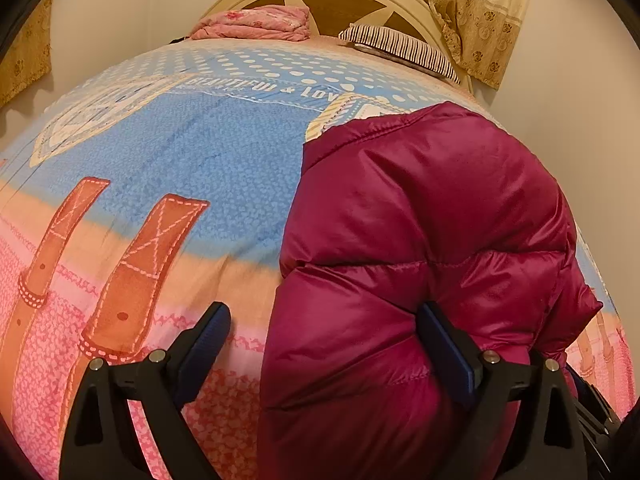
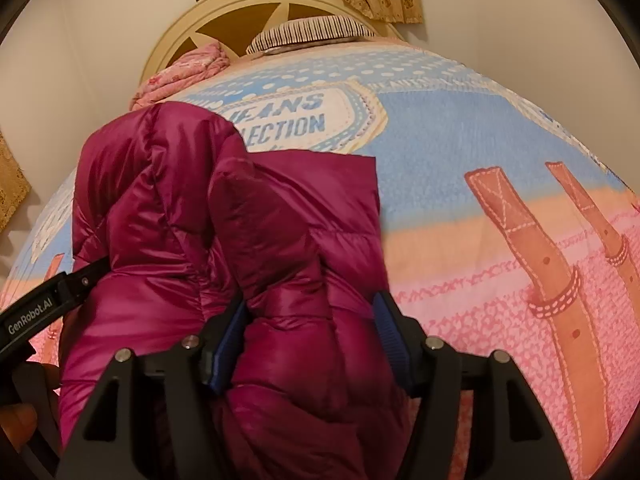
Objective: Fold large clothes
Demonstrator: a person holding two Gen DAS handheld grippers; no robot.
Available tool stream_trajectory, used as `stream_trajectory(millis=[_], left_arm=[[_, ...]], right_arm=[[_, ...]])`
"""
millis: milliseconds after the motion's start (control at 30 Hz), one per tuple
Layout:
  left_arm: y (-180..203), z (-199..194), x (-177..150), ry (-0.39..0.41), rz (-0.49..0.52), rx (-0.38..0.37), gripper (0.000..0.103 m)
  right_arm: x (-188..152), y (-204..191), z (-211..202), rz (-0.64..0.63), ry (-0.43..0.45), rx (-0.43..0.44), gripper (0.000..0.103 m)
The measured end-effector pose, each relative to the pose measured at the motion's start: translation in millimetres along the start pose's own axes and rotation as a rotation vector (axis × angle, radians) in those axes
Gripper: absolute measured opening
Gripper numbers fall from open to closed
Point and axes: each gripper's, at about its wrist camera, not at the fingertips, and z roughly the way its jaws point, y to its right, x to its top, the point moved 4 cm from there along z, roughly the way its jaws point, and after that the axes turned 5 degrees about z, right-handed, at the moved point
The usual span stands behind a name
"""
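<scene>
A magenta puffer jacket (image 1: pixel 432 216) lies folded in a thick bundle on the bed, on the right in the left wrist view and on the left in the right wrist view (image 2: pixel 168 208). My left gripper (image 1: pixel 326 320) is open wide over the jacket's left edge. Its right finger (image 1: pixel 444 340) digs into the padding while its left finger (image 1: pixel 208 336) stands over the bare cover. My right gripper (image 2: pixel 310 316) straddles a puffy fold of the jacket, both pads pressing its sides. The jacket's near end is hidden under the grippers.
The bed cover (image 1: pixel 180 168) is blue and pink with printed belt straps. At the head lie a folded pink blanket (image 1: pixel 256 24) and a striped pillow (image 1: pixel 400 48) against a cream headboard (image 2: pixel 224 8). Curtains (image 1: pixel 472 8) hang behind. A hand (image 2: pixel 20 416) holds the other gripper's black body (image 2: pixel 44 308).
</scene>
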Motion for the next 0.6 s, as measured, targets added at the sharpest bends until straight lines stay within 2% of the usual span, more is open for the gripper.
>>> stream_trajectory(millis=[133,200,300,333,400,467,600], left_arm=[[-5,-13,-3,-0.024,0.001,-0.025,0.095],[-7,-31,-11,-0.008,0.031,-0.031,0.095],[-12,-60,-32,0.030,0.084,-0.047,0.095],[-16,-66,-40,0.039,0.087,-0.052,0.095],[-20,-69,-50,0.038,0.086,-0.055,0.095],[-21,-63,-56,0.021,0.079,-0.068,0.095],[-17,-54,-52,-0.006,0.072,-0.125,0.095]], right_arm=[[0,1,2,0.003,-0.011,0.007,0.065],[1,2,0,-0.009,-0.023,0.013,0.065],[4,12,-14,0.035,-0.034,0.079,0.069],[4,17,-19,0.063,-0.030,0.103,0.074],[1,25,-30,0.115,-0.024,0.142,0.077],[-5,28,-34,0.108,-0.027,0.149,0.077],[-12,29,-26,0.133,-0.063,0.187,0.077]])
